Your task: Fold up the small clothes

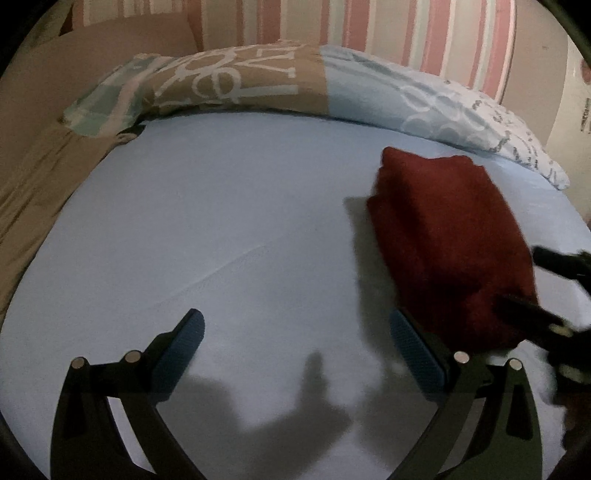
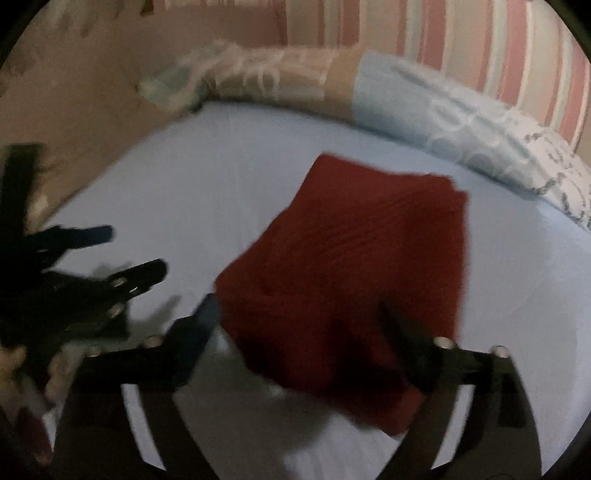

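Mostly done, by the look of it: the red knit garment (image 2: 347, 273) lies as a compact layered rectangle on the light-blue sheet (image 1: 221, 221), w/ stacked edges showing at its far end, so the folds seem in place. What's left is prob. a last tidy or squaring-up, maybe moving it aside (a guess, not seen).

Left gripper (image 1: 295, 343) hovers over bare sheet just beside the garment's near-left edge, jaws spread wide, nothing between them. Right gripper (image 2: 299, 325) sits at the garment's near end, fingers wide apart w/ the cloth lying between them; the right-wrist view is blurred, and nothing looks pinched, so I read it as released.

Around: a patterned pillow (image 1: 229, 85) w/ tan and pale-blue panels and white lettering runs along the far side of the bed, a striped pink-and-cream surface (image 1: 406, 29) behind it, tan bedding (image 1: 33, 192) to the left. Nothing lies on the sheet near the garment; only the 2 grippers crowd each other at its near corner.
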`<state>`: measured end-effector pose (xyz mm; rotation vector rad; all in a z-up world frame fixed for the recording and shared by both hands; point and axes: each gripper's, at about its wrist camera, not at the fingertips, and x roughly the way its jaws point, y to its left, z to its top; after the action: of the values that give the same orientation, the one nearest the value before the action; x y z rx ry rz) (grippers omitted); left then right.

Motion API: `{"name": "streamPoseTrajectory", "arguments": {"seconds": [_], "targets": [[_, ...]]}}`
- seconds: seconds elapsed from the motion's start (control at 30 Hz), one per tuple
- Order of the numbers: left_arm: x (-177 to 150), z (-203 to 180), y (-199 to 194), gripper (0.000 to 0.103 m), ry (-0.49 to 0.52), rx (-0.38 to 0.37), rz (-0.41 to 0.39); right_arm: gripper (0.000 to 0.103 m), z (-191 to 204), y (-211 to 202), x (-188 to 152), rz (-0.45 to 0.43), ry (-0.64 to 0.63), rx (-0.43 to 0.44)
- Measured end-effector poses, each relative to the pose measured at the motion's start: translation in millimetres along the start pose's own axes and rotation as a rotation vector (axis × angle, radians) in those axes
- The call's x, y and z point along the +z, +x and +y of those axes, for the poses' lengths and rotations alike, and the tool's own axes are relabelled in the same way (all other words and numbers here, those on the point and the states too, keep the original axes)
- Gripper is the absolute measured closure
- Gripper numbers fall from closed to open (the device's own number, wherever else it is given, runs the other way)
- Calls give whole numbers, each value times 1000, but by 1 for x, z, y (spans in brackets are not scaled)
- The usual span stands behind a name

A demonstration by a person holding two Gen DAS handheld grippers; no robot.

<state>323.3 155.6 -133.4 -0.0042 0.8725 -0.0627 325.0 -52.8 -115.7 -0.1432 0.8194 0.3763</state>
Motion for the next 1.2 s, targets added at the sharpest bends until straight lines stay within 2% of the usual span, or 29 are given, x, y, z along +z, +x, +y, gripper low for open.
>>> {"name": "streamPoseTrajectory", "arguments": {"seconds": [0.03, 0.1, 0.17, 0.27, 0.33, 0.4, 0.47, 0.53, 0.6, 0.7, 0.8, 0.9, 0.97, 1.03, 1.2], "targets": [[1, -2, -1, 2, 5, -5, 0, 6, -8, -11, -5, -17, 8, -4], [6, -10, -2, 2, 18, -33, -4, 5, -36, -27, -17, -29, 46, -87], [12, -22, 0, 2, 30, -58, -5, 5, -61, -33, -30, -31, 119, -124], [19, -49, 12, 2, 58, -136, 39, 5, -91, -35, -45, -26, 268, -121], [21, -69, 21, 2, 72, -176, 72, 5, -101, -37, -53, -29, 315, -117], [22, -83, 31, 2, 94, -168, 99, 5, -104, -38, -60, -27, 323, -120], [20, -87, 41, 2, 105, -117, 122, 5, -106, -38, -65, -14, 318, -126], [14, -80, 54, 2, 100, -65, 152, 5, -106, -38, -69, -10, 320, -126], [5, -67, 64, 2, 74, -53, 183, 5, -107, -35, -72, -3, 321, -125], [-5, -47, 72, 1, 0, -92, 211, 5, -110, -28, -77, 9, 333, -120], [-7, -43, 70, 1, -7, -105, 206, 5, -109, -22, -80, 22, 338, -114], [-2, -51, 56, 2, 8, -121, 169, 5, -108, -23, -79, 14, 335, -113], [1, -57, 53, 2, 5, -170, 162, 5, -109, -24, -76, 4, 333, -115], [3, -67, 62, 2, 2, -226, 202, 4, -113, -24, -73, 1, 337, -121], [8, -88, 84, 2, 3, -258, 237, 4, -115, -27, -75, -5, 333, -133]]}}
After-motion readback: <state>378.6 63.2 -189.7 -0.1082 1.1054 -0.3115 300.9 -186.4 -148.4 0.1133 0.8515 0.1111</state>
